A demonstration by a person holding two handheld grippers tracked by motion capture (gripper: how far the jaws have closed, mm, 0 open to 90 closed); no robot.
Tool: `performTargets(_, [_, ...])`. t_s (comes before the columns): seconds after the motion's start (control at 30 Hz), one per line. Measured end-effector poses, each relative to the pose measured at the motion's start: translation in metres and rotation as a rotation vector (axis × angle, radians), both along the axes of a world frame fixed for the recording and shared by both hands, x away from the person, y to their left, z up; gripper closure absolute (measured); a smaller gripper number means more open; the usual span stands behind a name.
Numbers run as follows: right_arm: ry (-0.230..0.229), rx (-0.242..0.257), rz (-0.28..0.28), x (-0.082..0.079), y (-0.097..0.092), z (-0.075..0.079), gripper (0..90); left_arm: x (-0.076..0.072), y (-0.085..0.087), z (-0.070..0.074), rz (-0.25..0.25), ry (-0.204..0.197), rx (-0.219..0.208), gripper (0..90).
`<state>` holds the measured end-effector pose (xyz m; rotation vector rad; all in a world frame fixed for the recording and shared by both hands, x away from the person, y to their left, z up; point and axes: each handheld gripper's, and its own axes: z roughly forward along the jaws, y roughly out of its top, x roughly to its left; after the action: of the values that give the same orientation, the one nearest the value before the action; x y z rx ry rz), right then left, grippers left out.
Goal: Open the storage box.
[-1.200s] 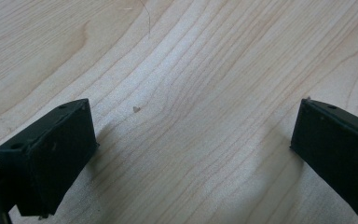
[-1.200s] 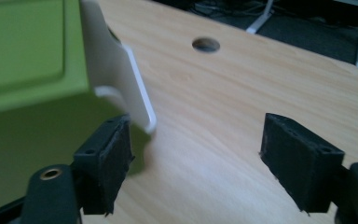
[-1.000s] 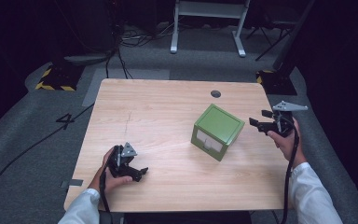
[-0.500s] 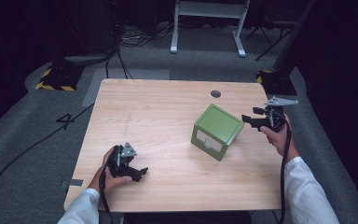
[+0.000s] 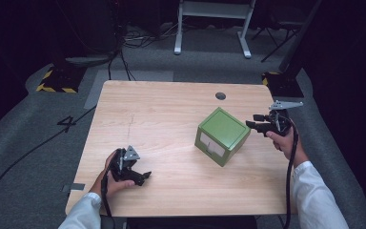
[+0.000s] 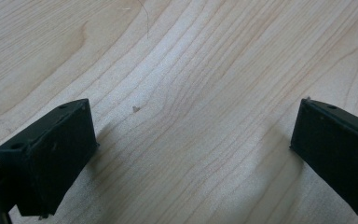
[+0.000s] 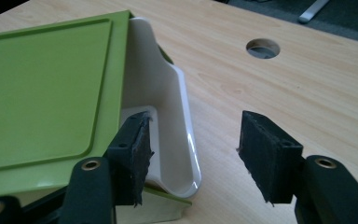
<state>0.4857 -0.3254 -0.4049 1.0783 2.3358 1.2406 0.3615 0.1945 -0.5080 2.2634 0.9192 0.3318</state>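
The big wooden table (image 5: 171, 119) holds everything. It has a small round hole (image 5: 220, 96) near its far edge, likely there so cords can pass through.

The green box (image 5: 222, 135) sits on the right half of the table, turned so one corner points at the person. That puts its white handle (image 7: 168, 116) on the side nearest the right gripper (image 5: 258, 123), which makes it easy to reach.

The right gripper is right beside the box, held level. Its fingers (image 7: 137, 149) are about halfway open and have just been closing. One finger sits inside the white handle and the other is outside it, so the handle wall is between them. They do not press on it yet. It looks like the person wants to pinch the handle.

The left gripper (image 5: 136, 177) rests near the front left of the table, well apart from the box. Its fingers (image 6: 51, 154) are wide and hold nothing. It seems to be waiting its turn.
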Motion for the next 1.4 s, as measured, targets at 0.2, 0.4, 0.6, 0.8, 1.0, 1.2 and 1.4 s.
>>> performTargets(0.2, [-0.006, -0.023, 0.064, -0.017, 0.005, 0.002, 44.7, 0.0, 0.0, 0.0, 0.0, 0.0, 0.0, 0.1])
performTargets(0.4, [-0.008, -0.032, 0.109, -0.034, 0.011, 0.002, 44.4, 0.0, 0.0, 0.0, 0.0, 0.0, 0.0, 0.1])
performTargets(0.6, [-0.033, -0.065, 0.078, -0.037, 0.013, 0.001, 34.5, 0.0, 0.0, 0.0, 0.0, 0.0, 0.0, 0.1])
performTargets(0.8, [-0.02, -0.087, -0.006, -0.023, 0.011, -0.013, 34.1, 0.0, 0.0, 0.0, 0.0, 0.001, 0.0, 0.1])
performTargets(1.0, [0.038, -0.088, 0.031, -0.011, 0.017, -0.032, 36.3, 0.0, 0.0, 0.0, 0.0, 0.0, 0.0, 0.1])
performTargets(1.2, [0.085, -0.087, 0.063, -0.007, 0.014, -0.046, 41.6, 0.0, 0.0, 0.0, 0.001, 0.0, 0.0, 0.1])
performTargets(1.4, [0.102, -0.086, 0.09, -0.008, 0.013, -0.046, 50.7, 0.0, 0.0, 0.0, -0.002, -0.003, 0.001, 0.1])
